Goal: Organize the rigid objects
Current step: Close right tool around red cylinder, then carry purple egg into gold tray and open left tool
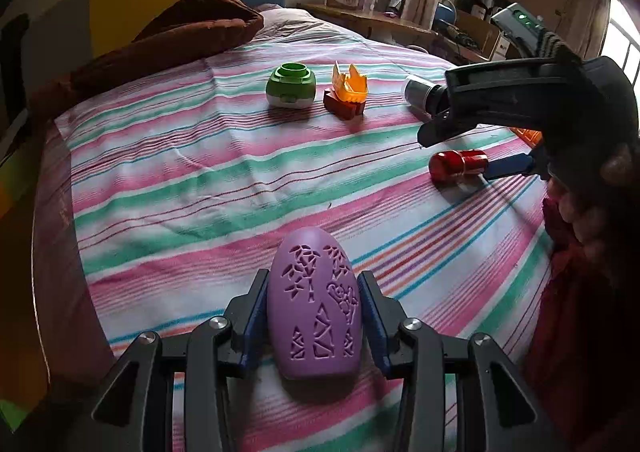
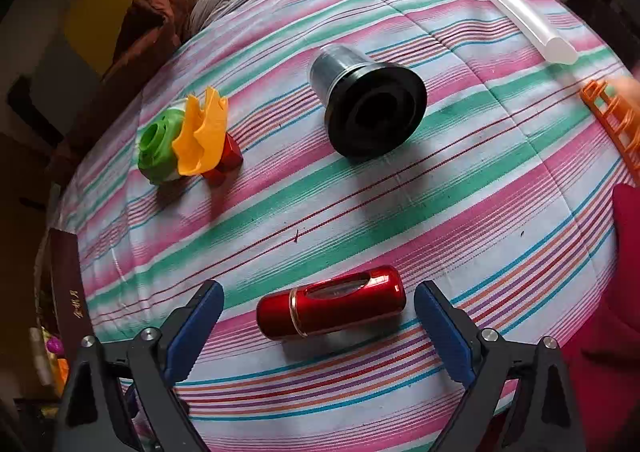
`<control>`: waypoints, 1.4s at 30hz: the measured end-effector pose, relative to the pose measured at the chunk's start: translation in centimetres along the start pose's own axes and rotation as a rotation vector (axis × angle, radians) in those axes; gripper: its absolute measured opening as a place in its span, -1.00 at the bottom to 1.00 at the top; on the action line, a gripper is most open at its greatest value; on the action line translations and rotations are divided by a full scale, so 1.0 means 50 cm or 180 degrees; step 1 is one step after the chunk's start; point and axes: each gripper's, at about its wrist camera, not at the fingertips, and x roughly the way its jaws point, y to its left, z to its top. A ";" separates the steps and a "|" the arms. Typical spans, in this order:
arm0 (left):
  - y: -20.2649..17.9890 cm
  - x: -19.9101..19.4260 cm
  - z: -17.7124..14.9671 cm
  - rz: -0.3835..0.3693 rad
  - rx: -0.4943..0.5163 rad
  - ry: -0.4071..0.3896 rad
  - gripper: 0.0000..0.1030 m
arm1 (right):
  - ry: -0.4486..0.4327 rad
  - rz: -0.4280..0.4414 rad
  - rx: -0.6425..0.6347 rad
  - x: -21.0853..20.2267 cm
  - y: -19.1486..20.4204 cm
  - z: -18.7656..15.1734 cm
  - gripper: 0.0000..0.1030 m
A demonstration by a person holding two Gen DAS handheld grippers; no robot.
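From where I stand, the orange basket (image 2: 614,119) runs off the right edge with only a corner showing, the green pot (image 2: 158,149) sits half hidden behind the orange and red toy (image 2: 206,135), and the purple egg-shaped case's (image 1: 314,308) sides vanish behind blue pads.

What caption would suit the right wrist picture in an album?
Open right gripper poised over a red canister lying on the striped bedsheet, its fingers either side, not touching.
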 end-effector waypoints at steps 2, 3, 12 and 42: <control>0.004 -0.004 -0.003 -0.0022 -0.0037 -0.0002 -0.16 | -0.0007 -0.0043 -0.0035 -0.004 0.001 0.003 0.88; 0.005 -0.006 -0.005 -0.0033 -0.0054 -0.0006 -0.16 | -0.0006 -0.0056 -0.0047 -0.004 0.003 0.005 0.89; 0.007 -0.014 -0.017 -0.0030 -0.0007 -0.0046 -0.16 | 0.0002 -0.0337 -0.0321 -0.002 0.017 -0.005 0.50; 0.066 -0.257 -0.005 0.0399 -0.0293 -0.0664 -0.16 | -0.0032 -0.0842 -0.0849 -0.015 0.022 -0.026 0.46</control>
